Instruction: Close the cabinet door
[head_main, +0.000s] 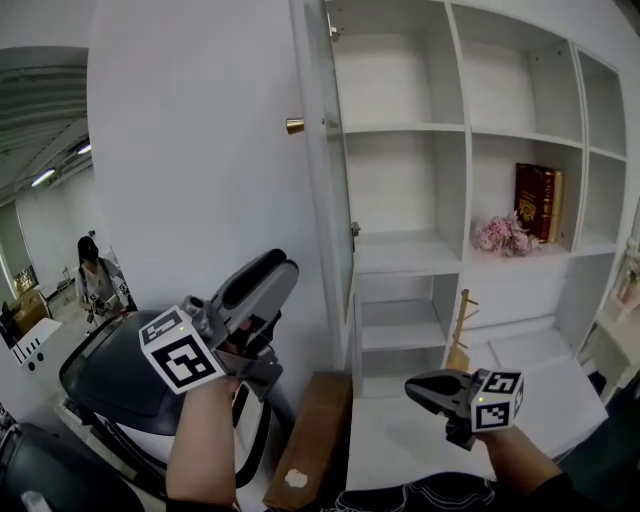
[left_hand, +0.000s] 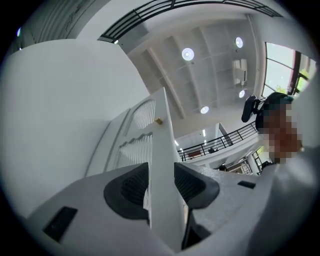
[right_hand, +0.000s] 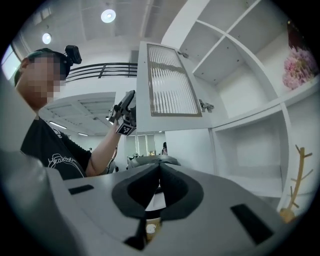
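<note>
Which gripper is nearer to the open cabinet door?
Left. The left gripper is at the cabinet door's free edge, jaws open either side; the right gripper hangs low, apart, before the shelves.

I see: left gripper (left_hand: 161, 185), jaws apart, either side of the edge of the door (left_hand: 161, 145). Brass knob (left_hand: 158, 120) higher on that door. Round ceiling lights (left_hand: 188, 53) above. Railing (left_hand: 227, 141) and a person (left_hand: 292, 172) at right.

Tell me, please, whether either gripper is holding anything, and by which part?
Nothing is held. The left gripper has its jaws apart; the cabinet door shows its edge in the gap, with no pad pressing it. The right gripper is shut and empty.
</note>
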